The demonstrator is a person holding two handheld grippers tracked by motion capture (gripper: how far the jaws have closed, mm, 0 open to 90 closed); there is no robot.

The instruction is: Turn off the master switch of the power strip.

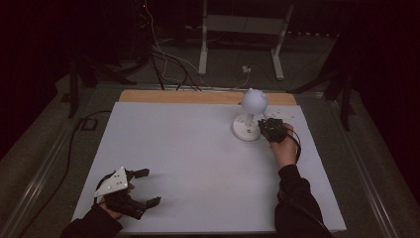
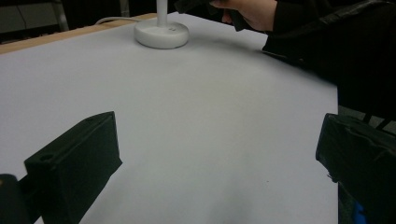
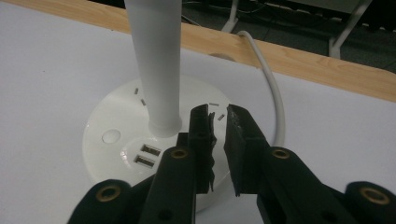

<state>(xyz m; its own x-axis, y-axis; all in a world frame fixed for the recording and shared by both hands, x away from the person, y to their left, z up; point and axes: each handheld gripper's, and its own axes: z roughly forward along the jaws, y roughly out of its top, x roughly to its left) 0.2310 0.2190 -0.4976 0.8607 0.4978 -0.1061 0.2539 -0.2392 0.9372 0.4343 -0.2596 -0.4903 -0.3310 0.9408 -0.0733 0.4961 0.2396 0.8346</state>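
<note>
The white lamp [image 1: 250,116] stands on the bench [image 1: 198,163], near its far edge. The right tool [image 3: 219,116] hangs right over the lamp's round base [image 3: 116,126], just beside the pole [image 3: 156,60]. Its jaws are a little apart with nothing between them. The left tool [image 1: 143,187] rests far from the lamp, by the bench's near edge. Its jaws are wide apart and hold nothing.

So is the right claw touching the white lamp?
Cannot tell. In the right gripper view, the right gripper hangs over the lamp base, nothing between its jaws; contact is unclear.
</note>
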